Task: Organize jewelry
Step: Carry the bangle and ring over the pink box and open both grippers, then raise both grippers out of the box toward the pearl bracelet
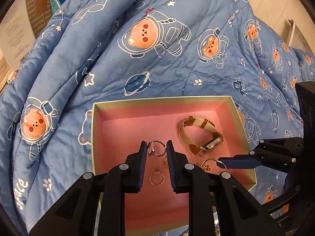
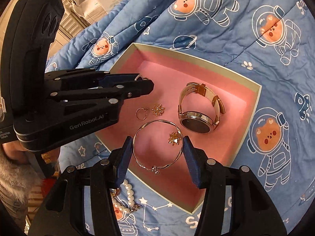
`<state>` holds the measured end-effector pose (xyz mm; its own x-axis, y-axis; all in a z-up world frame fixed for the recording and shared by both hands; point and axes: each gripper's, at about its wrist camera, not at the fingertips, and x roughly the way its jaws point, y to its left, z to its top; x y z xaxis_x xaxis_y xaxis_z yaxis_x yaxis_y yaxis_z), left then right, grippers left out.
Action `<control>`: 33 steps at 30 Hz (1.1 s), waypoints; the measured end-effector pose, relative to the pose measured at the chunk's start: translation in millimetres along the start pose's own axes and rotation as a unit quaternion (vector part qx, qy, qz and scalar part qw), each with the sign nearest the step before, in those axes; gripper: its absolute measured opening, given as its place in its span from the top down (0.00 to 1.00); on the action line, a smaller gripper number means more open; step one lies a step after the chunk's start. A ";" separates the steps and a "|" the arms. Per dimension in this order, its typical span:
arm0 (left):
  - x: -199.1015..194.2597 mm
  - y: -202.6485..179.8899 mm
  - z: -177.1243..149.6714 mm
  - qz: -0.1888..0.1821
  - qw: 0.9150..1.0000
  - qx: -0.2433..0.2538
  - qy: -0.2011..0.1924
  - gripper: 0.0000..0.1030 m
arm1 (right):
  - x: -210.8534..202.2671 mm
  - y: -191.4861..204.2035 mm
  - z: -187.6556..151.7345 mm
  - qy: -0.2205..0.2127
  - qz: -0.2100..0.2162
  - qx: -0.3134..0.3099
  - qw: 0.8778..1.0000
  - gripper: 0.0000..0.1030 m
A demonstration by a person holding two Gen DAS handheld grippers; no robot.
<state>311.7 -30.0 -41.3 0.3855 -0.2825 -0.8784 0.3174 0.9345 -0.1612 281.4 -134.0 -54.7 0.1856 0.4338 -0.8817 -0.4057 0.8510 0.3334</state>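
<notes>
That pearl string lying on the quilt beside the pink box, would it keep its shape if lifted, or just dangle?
The pearl string would probably dangle: it lies in a loose curve of separate beads, so it looks floppy. The round, glossy beads may slip between flat jaws. On the soft quilt it seems unlikely to roll, though a push might bunch it up.

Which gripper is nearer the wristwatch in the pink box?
Right. The right gripper holds a bangle just beside the wristwatch; the left gripper sits farther across the box.
</notes>
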 end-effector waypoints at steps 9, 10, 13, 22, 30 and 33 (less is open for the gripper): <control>26.7 -2.9 8.1 0.026 0.999 -0.005 0.021 0.81 | 16.8 11.4 2.8 0.006 -0.057 -0.031 0.998 0.49; 28.8 -2.9 8.1 0.028 0.999 -0.007 0.022 0.81 | 19.3 12.7 2.9 0.007 -0.061 -0.033 0.998 0.49; 33.3 -3.7 8.0 0.033 0.999 -0.008 0.022 0.81 | 24.6 17.3 2.4 0.005 -0.077 -0.043 0.996 0.49; 26.6 -6.7 6.1 0.022 1.000 -0.004 0.011 0.60 | 26.6 26.4 -1.8 -0.015 -0.096 -0.044 0.994 0.49; -10.5 -9.9 2.3 0.033 0.999 0.003 -0.042 0.29 | 6.0 29.1 -13.0 -0.053 -0.083 -0.033 0.995 0.33; -31.3 -6.7 -1.5 0.035 0.997 -0.002 -0.070 0.18 | -14.9 31.3 -23.9 -0.089 -0.075 -0.037 0.993 0.29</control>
<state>296.3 -27.1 -13.5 0.5245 -0.2438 -0.8158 0.2814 0.9539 -0.1042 244.5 -120.9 -39.1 0.4010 0.3546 -0.8447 -0.4256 0.8886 0.1710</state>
